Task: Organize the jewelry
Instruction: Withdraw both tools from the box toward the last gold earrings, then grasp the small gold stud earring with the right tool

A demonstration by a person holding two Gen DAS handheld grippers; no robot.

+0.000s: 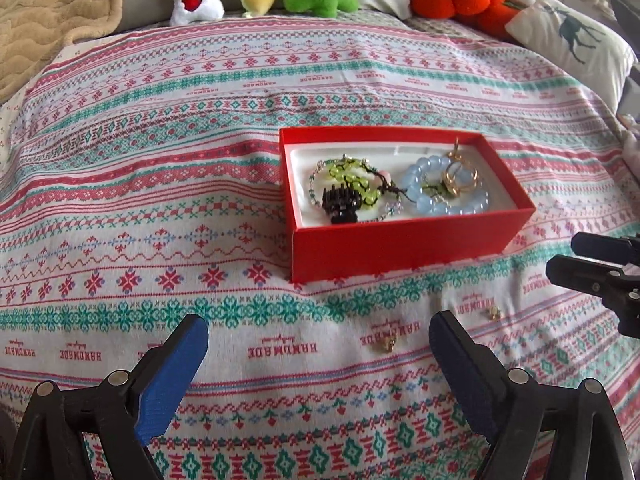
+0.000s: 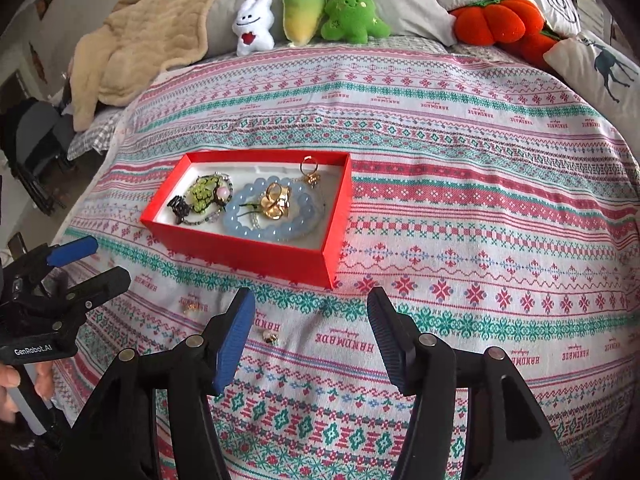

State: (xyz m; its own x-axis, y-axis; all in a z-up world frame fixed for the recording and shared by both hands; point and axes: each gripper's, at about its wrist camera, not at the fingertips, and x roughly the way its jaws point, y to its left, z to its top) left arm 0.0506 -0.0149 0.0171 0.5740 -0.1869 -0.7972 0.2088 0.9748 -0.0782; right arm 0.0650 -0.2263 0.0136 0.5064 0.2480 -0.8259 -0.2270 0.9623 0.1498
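A red box [image 1: 400, 246] [image 2: 248, 258] with a white lining sits on the patterned bedspread. It holds a blue bead bracelet [image 1: 420, 196] [image 2: 272, 234], a green bead bracelet [image 1: 352, 180] [image 2: 202, 196], a black hair claw [image 1: 340, 202] [image 2: 180, 208] and gold rings [image 1: 460, 182] [image 2: 276, 202]. Two small gold earrings lie on the cloth in front of the box, one [image 1: 386, 344] [image 2: 191, 307] and the other [image 1: 495, 312] [image 2: 271, 337]. My left gripper [image 1: 318, 330] [image 2: 100, 260] is open and empty, near one earring. My right gripper [image 2: 312, 304] [image 1: 568, 254] is open and empty above the other.
Plush toys stand at the head of the bed: a white rabbit [image 2: 254, 26], a yellow-green radish [image 2: 302, 12], a green tree [image 2: 352, 10] and orange pumpkins [image 2: 496, 20]. A beige blanket [image 2: 140, 40] lies at the far left, a deer pillow [image 2: 600, 68] at the right.
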